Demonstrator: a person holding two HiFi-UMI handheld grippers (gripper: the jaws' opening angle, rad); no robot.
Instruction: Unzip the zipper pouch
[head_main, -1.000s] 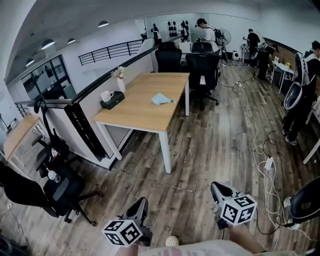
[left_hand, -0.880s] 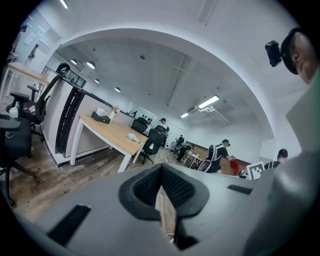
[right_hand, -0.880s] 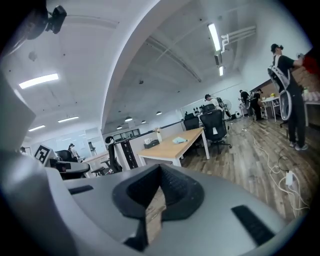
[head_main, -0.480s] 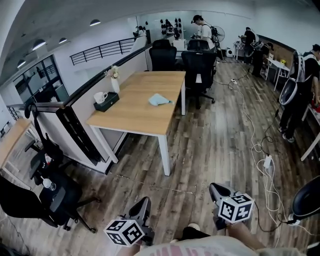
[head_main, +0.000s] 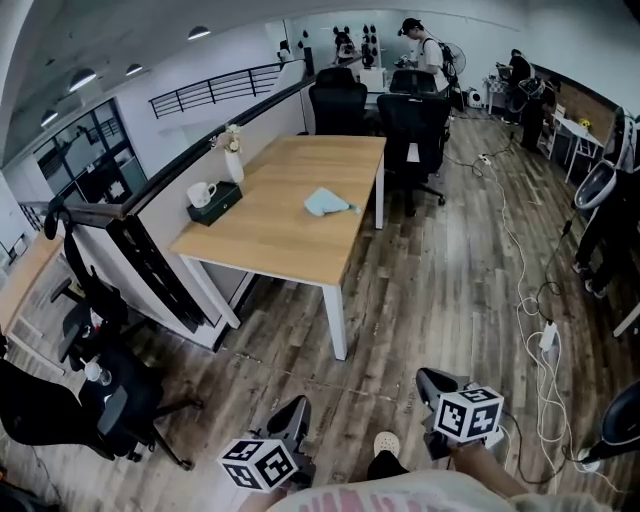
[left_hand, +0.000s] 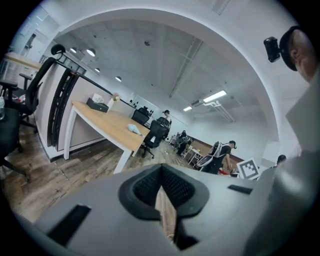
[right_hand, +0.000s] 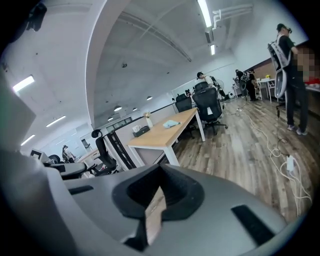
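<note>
The light blue zipper pouch (head_main: 326, 202) lies on the wooden table (head_main: 290, 235), near its right edge and far ahead of me. It shows small in the left gripper view (left_hand: 134, 128) and in the right gripper view (right_hand: 171, 123). My left gripper (head_main: 297, 408) hangs low at the bottom of the head view over the wooden floor, shut and holding nothing. My right gripper (head_main: 432, 381) is beside it at the bottom right, also shut and holding nothing. Both are well away from the table. The jaws meet in each gripper view, left gripper (left_hand: 161, 176) and right gripper (right_hand: 159, 189).
A black box with a white mug (head_main: 212, 198) and a vase of flowers (head_main: 234, 158) stand at the table's left edge. Black office chairs (head_main: 412, 120) sit behind the table, another (head_main: 95, 385) at the left. Cables (head_main: 535, 330) trail over the floor at the right. People stand at the back.
The head view has shifted, and the table now sits a little lower and to the right. A shoe shows between the grippers. Both grippers stay low and shut.
</note>
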